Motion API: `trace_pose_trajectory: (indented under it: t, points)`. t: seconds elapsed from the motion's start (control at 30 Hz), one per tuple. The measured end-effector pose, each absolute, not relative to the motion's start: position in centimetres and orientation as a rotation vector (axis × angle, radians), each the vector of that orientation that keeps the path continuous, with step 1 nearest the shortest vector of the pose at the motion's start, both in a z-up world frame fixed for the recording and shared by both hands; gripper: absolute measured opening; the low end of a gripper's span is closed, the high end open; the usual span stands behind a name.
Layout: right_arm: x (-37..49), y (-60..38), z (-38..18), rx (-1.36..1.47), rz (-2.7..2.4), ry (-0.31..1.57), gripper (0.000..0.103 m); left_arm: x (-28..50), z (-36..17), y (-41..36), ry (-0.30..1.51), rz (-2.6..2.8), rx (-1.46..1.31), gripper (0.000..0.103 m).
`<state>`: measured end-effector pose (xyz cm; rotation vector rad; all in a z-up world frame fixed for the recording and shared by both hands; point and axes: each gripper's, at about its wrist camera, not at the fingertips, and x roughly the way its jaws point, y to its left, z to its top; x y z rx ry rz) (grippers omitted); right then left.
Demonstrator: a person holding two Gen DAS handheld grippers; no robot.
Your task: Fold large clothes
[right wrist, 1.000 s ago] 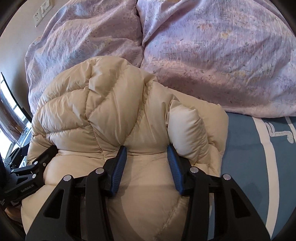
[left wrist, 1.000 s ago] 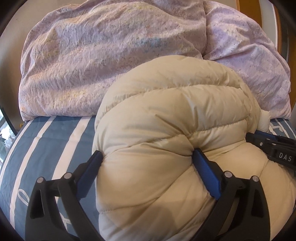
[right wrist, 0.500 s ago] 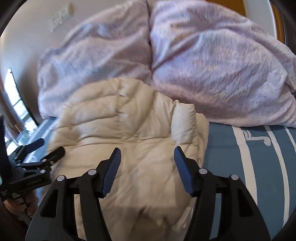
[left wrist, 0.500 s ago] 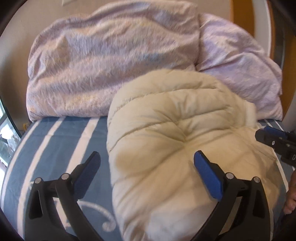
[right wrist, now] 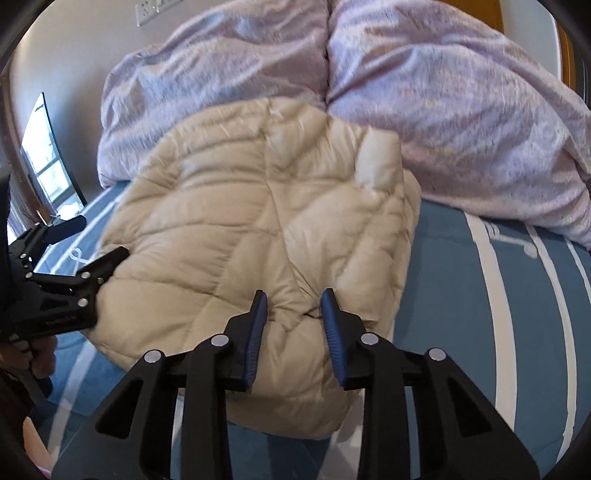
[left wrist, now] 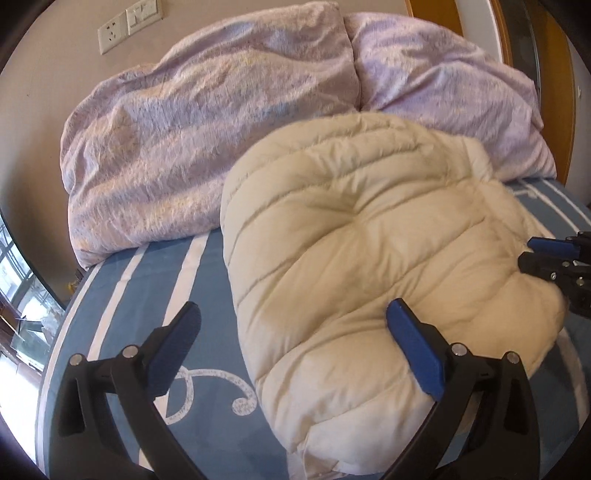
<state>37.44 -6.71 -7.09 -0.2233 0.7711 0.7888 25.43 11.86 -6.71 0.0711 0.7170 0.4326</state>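
A cream quilted down jacket [left wrist: 369,240] lies folded into a puffy bundle on the blue striped bed sheet [left wrist: 129,295]. My left gripper [left wrist: 293,306] stands wide open; its right finger hangs over the jacket's near side and its left finger over the bare sheet. In the right wrist view the jacket [right wrist: 258,206] fills the middle. My right gripper [right wrist: 293,295] hovers at its near right part with the jaws closing, a narrow gap left and only a crease of the jacket showing behind it. Each gripper appears in the other's view: left gripper [right wrist: 99,238], right gripper [left wrist: 532,251].
A crumpled lilac duvet [left wrist: 207,129] is heaped at the head of the bed, right behind the jacket. Wall sockets [left wrist: 129,22] sit above it. A window [right wrist: 44,158] lies beyond the bed's left edge. A person's hand [right wrist: 40,362] holds the left gripper.
Both grippers let go of the jacket and drew back from it. The left stays wide open; the right opened, then narrowed. The jacket settled onto the sheet.
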Motion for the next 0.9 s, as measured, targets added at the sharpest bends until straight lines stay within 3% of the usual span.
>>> trace_pose_trajectory:
  t: [0.57,0.9]
  points:
    - [38.8,-6.6,-9.0,-0.185,0.789,0.842,0.032,26.4,-8.9,13.4,0.787,0.413,-0.019,0.101]
    - [36.6,-9.5,-6.7,-0.081,0.808,0.814,0.044,23.4,-7.1,13.0,0.755,0.410,-0.112,0.101]
